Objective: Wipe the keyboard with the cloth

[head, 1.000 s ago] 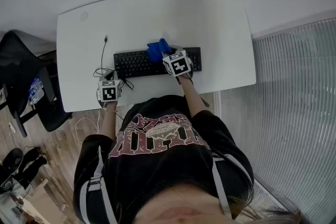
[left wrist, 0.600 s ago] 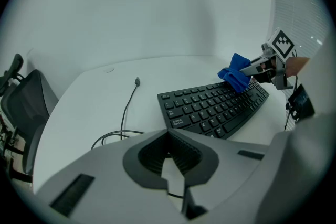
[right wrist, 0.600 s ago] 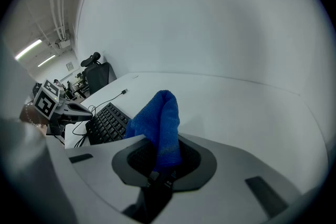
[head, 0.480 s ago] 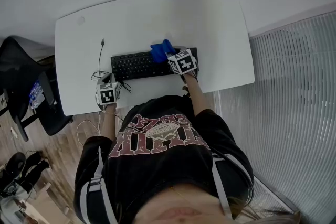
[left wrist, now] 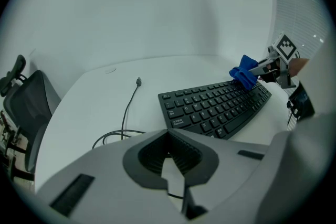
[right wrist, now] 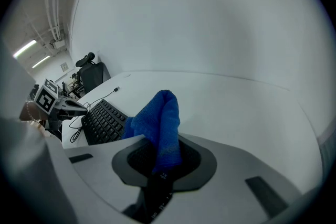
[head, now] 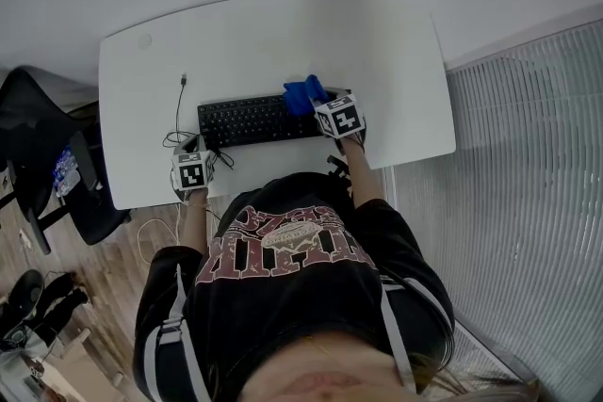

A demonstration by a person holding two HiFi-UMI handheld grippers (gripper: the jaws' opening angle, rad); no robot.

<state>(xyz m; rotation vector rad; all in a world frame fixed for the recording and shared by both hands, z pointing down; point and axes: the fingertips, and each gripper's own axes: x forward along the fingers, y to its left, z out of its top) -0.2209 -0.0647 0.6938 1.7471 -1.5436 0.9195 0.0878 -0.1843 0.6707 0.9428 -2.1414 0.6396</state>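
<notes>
Over the last second the right gripper (head: 322, 105), clamped on the blue cloth (head: 303, 94), has slid to the right end of the keyboard (head: 247, 120), which suggests this wiping pass is nearly done, while the left gripper (head: 193, 155) sits at the near edge of the table (head: 283, 33), jaws together and empty.

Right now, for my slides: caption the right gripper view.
Right hand-held gripper clamps a blue terry cloth by a black keyboard, white desk.

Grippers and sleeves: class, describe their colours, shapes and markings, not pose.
The left gripper and right gripper share pale grey bodies with dark ridged jaws. Each carries a white cube with black square markers. The person wears a black short-sleeved T-shirt with maroon print.
</notes>
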